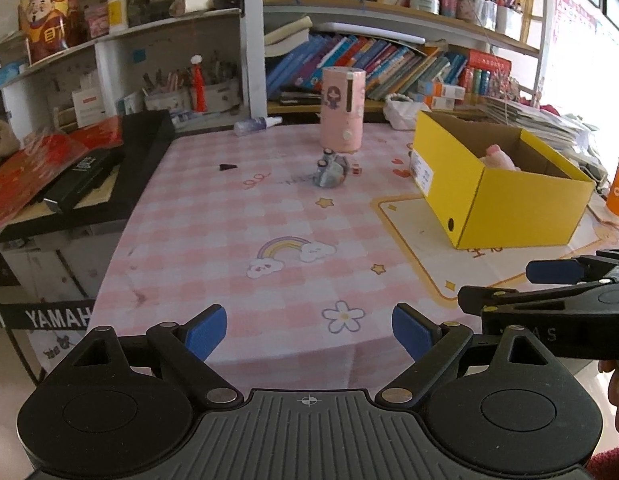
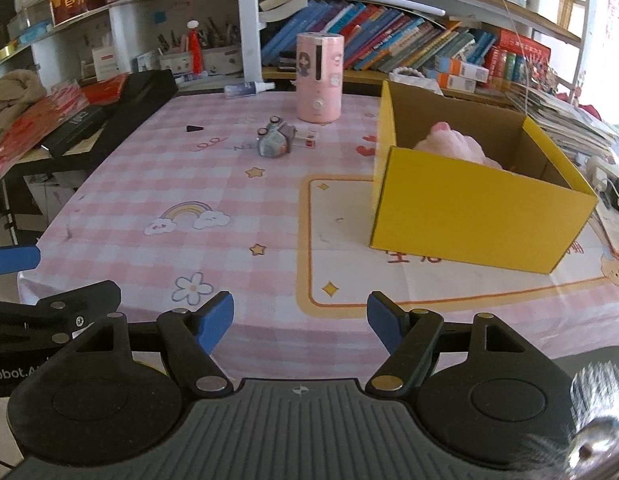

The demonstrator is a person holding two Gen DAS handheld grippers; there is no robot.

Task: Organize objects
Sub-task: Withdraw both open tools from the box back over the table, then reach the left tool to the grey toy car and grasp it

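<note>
Left gripper (image 1: 309, 330) and right gripper (image 2: 300, 322): fingers spread, holding nothing, over near table edge (image 2: 269, 344). Grey toy (image 1: 330, 171) mid-table, just before pink canister (image 1: 343, 109). Pink plush (image 2: 455, 144) inside yellow box (image 2: 469, 212), right.

Daylight, bright; entered from the right, where the window (image 1: 589, 40) is blown out. Soft shadows. Strong fisheye curvature at edges. Blurred object (image 2: 597, 420) at lower right corner.
</note>
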